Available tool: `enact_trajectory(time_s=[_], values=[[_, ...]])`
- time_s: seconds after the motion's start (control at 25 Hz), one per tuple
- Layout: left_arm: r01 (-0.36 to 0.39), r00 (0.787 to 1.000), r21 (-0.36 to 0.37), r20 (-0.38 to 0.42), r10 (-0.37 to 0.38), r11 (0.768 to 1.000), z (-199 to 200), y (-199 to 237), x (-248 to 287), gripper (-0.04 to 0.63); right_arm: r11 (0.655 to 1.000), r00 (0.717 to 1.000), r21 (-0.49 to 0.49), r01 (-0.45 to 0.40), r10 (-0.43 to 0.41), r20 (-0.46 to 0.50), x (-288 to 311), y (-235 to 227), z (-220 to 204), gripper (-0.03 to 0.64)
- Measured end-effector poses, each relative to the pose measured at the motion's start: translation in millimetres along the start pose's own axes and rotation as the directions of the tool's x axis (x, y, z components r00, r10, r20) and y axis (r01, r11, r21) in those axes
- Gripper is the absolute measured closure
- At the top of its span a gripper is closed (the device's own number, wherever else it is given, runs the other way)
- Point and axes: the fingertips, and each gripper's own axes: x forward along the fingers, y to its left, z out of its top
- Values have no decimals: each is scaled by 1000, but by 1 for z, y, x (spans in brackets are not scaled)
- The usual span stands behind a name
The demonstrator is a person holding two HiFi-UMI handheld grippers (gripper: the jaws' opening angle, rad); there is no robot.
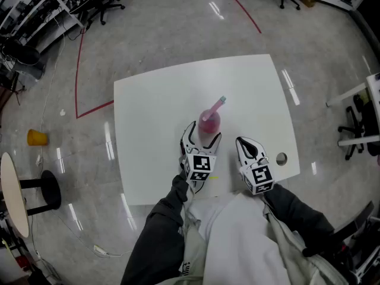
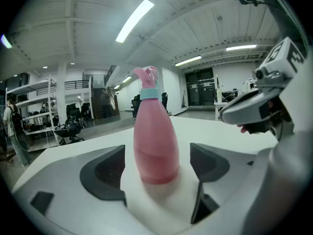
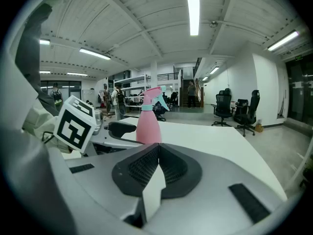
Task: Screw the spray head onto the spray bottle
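Though seemingly done, spray head [image 2: 146, 77] seated: spray bottle [image 2: 155, 141] free between wide-open left gripper [image 1: 202, 136] jaws; right gripper [image 1: 245, 144] jaws closed, empty.

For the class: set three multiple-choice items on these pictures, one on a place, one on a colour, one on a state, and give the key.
1. Where does the spray bottle stand?
A. on the floor
B. on the white table, between the jaws of the left gripper
C. on a chair

2. What colour is the body of the spray bottle?
A. pink
B. green
C. black

3. In what state is the right gripper?
A. shut on the bottle
B. wide open
C. shut, holding nothing

Key:
1 B: the left gripper view shows it upright on the tabletop, with a gap to each pad.
2 A: it is pink in all three views.
3 C: its pads meet with nothing between them.
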Motion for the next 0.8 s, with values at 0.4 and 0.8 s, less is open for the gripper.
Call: enact_trajectory(time_s=[0.4, 0.8], values=[[34, 999, -38, 19, -33, 999, 13, 8, 54, 190, 998, 998, 45, 55, -55, 8, -3, -12, 4, 621], [387, 920, 11, 56, -387, 922, 44, -37, 0, 190, 957, 927, -3, -291, 283, 247, -19, 8, 105, 348]])
